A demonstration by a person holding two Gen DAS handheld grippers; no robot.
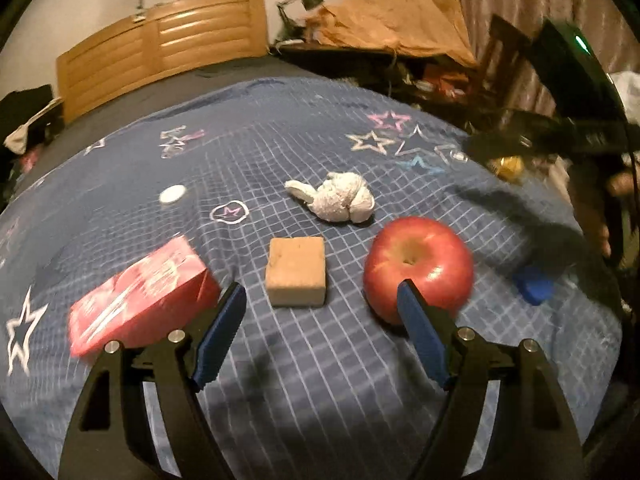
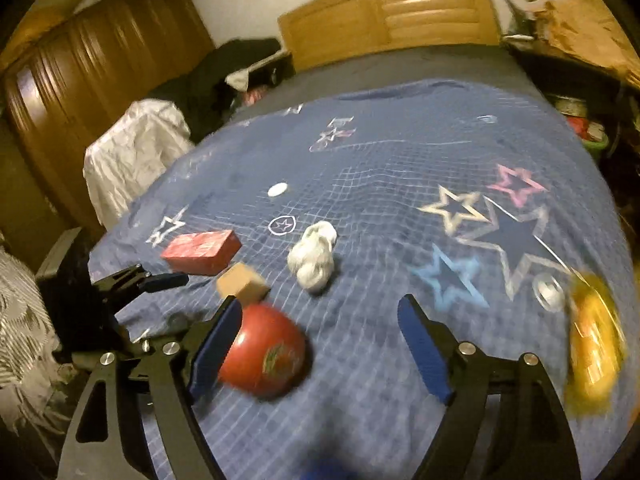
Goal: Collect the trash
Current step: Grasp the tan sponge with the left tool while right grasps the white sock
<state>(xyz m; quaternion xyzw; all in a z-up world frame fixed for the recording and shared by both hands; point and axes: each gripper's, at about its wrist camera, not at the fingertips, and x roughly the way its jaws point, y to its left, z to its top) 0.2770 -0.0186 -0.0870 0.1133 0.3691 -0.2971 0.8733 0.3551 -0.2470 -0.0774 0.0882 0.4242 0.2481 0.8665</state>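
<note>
A crumpled white tissue (image 1: 335, 197) lies mid-bed on the blue star blanket (image 1: 280, 152); it also shows in the right wrist view (image 2: 313, 257). A small white cap (image 1: 172, 193) lies further left. My left gripper (image 1: 322, 296) is open and empty, hovering just short of a tan block (image 1: 296, 271), with a red apple (image 1: 418, 266) by its right finger and a red box (image 1: 140, 300) by its left. My right gripper (image 2: 320, 308) is open and empty, above the blanket with the apple (image 2: 264, 354) at its left finger. A blurred yellow object (image 2: 594, 350) lies at its right.
A small blue object (image 1: 534, 286) lies right of the apple. The wooden headboard (image 1: 160, 46) stands behind. Clutter and a brown paper bag (image 1: 400, 12) fill the right side; a wardrobe (image 2: 80, 60) and white cloth (image 2: 132, 156) stand to the left.
</note>
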